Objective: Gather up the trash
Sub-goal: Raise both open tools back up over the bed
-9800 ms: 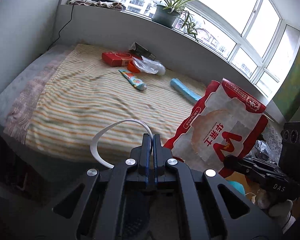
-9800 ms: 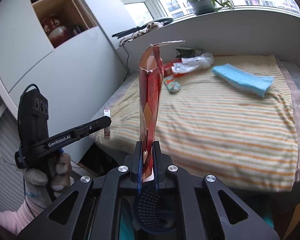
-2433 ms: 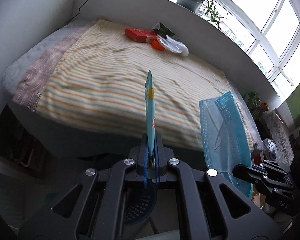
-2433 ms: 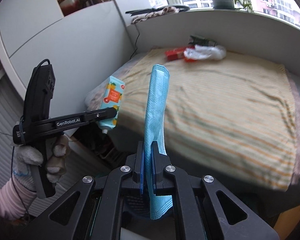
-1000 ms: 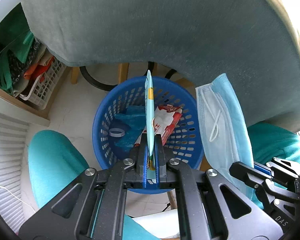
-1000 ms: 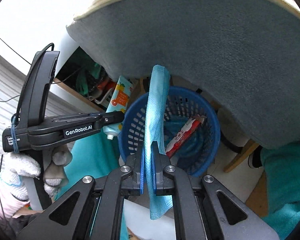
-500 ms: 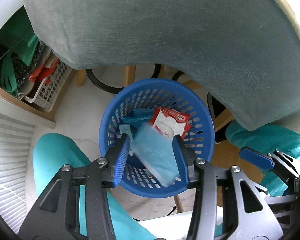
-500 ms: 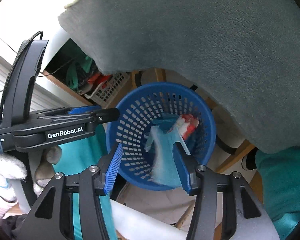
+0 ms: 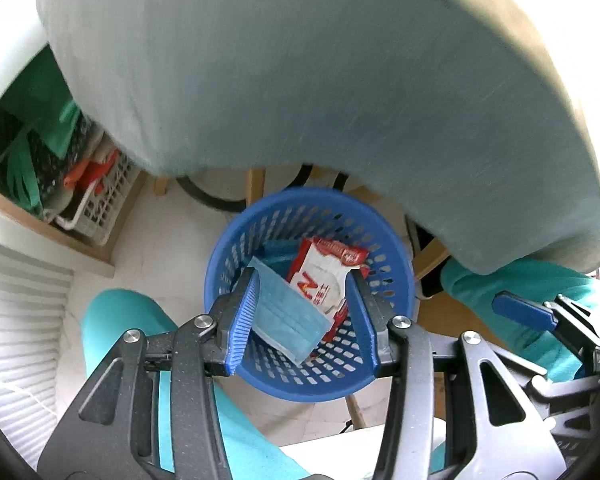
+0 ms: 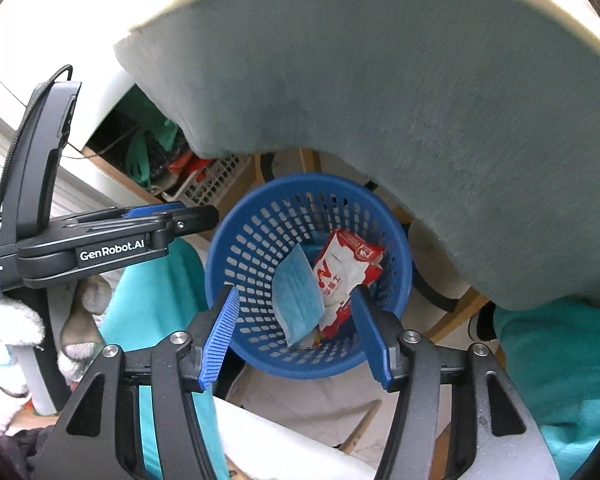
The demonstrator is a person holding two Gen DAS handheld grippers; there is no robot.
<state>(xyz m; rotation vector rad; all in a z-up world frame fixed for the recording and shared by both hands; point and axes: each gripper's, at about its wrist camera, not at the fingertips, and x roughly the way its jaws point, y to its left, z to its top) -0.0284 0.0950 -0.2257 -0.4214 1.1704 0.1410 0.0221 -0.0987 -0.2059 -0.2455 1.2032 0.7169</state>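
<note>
Below the grey mattress edge (image 9: 340, 80), on the pale floor, sits the blue basket (image 9: 260, 376), and both my grippers hang above its mouth looking down into it.

Left gripper (image 9: 302, 320): jaws spread wide, blue ribbed pads well apart, nothing between them. From its own camera the pads frame the basket's contents but touch none of it. In the right wrist view I see this gripper from the side, with its tips just at the basket's left rim, and a white-gloved hand (image 10: 16, 332) on its handle.

Right gripper (image 10: 296, 332): jaws equally wide apart, empty. Its pads also bracket the basket from above, clear of the rim as far as I can judge (fisheye makes the gap hard to read).

Trash inside the basket: a blue face mask (image 9: 288, 316) lying flat, tilted against the inner wall, on top of the pile. Beside and partly under it, a red and white snack wrapper (image 9: 324, 276) with a red "M" mark. Something darker blue lies beneath both; I cannot tell what.

Surroundings: a white slotted crate (image 9: 100, 208) with orange and green things sits under a shelf to the left. Teal fabric (image 9: 116, 320) shows near the basket on either side.
</note>
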